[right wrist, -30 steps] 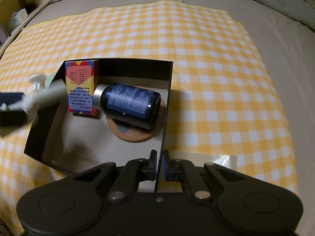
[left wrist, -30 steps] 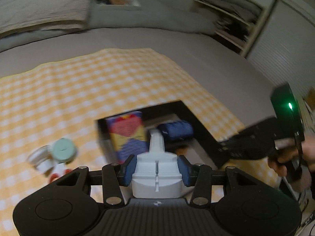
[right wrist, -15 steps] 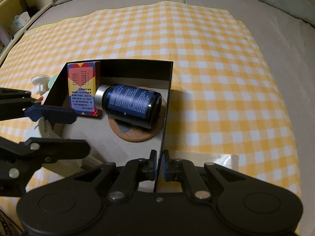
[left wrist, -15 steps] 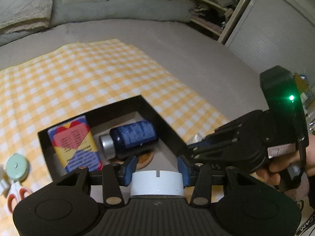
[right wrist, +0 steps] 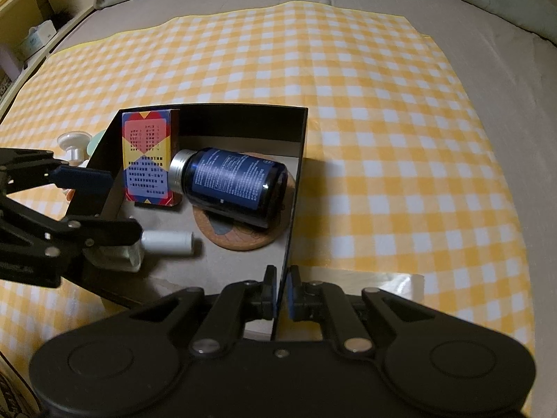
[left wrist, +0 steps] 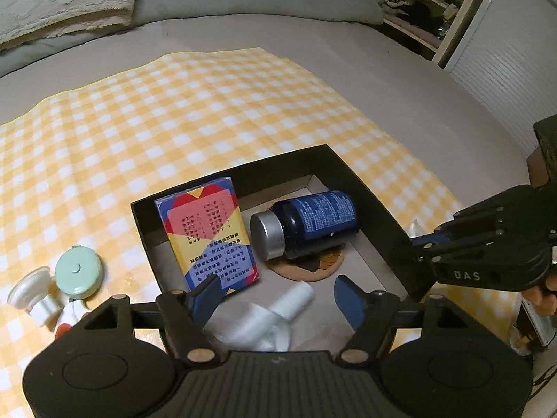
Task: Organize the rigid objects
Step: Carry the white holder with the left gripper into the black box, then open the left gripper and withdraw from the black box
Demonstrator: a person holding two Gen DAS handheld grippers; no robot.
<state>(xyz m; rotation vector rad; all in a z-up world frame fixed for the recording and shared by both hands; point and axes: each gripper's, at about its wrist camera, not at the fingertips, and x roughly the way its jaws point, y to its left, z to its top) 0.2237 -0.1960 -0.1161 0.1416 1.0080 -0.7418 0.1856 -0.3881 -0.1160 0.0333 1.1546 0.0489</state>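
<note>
Bed (right wrist: pixel 504 80): grey cover, beyond all fingers.
Cloth (right wrist: pixel 383 139): yellow/white check, spread under everything.
Box (right wrist: pixel 243 118): black, open top, lies ahead of both grippers; near-right wall runs between R fingers.
R gripper (right wrist: pixel 282 296): jaws closed tight on box wall (left wrist: pixel 403 254), pads pressing either side.
L gripper (left wrist: pixel 278 296): jaws just been opening, now wide, pads clear of white item lying between them.
White item (right wrist: pixel 167 242): plastic piece w/ tube-like neck, on box floor, below/between L fingers, not gripped; blurred in L view.
Bottle (left wrist: pixel 306 224): dark blue, silver cap, on its side in box, ahead of L fingers, resting partly on coaster.
Card pack (left wrist: pixel 207 238): red/yellow/blue, leaning at box's left wall, just ahead of L gripper's left finger.
Coaster (right wrist: pixel 243 237): cork, round, under bottle.
Mint round case (left wrist: pixel 79 275): outside box, left of L fingers.
White knob-shaped item (left wrist: pixel 29 296): beside mint case, further left.
Hand (left wrist: pixel 543 296): on R gripper handle, far right edge.
</note>
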